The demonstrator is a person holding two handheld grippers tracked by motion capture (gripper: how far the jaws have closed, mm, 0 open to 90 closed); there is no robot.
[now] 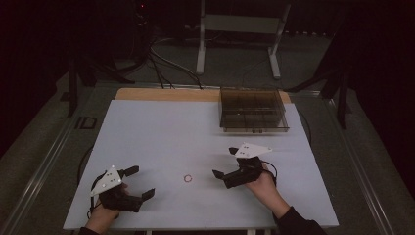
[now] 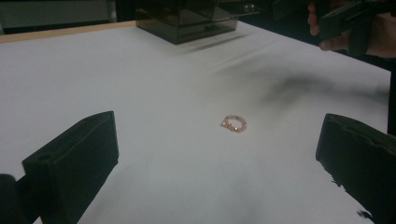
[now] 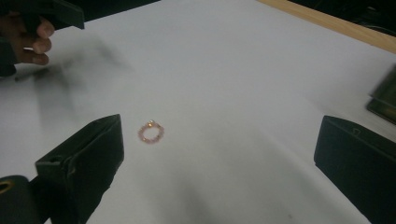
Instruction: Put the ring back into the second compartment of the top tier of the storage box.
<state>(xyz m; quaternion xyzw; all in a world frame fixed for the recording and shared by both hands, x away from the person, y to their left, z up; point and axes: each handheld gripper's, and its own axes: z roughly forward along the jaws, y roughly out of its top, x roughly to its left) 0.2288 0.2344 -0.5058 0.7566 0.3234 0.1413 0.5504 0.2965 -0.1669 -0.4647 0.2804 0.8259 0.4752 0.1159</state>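
A small pink beaded ring (image 1: 187, 178) lies flat on the white table sheet (image 1: 161, 132), between my two hands. In the left gripper view the ring (image 2: 233, 123) rests well ahead of the jaws, right of centre. My left gripper (image 1: 138, 182) stands open at the near left, empty. My right gripper (image 1: 225, 162) is open too, pointing left toward the ring, a short way off. In the right gripper view the ring (image 3: 151, 132) lies just beyond the left jaw.
A dark see-through compartment box (image 1: 251, 109) stands at the far right of the table, also seen as the box (image 2: 196, 21) in the left gripper view. A wooden strip (image 1: 166, 94) edges the far side. Cables and a stand base lie on the floor beyond.
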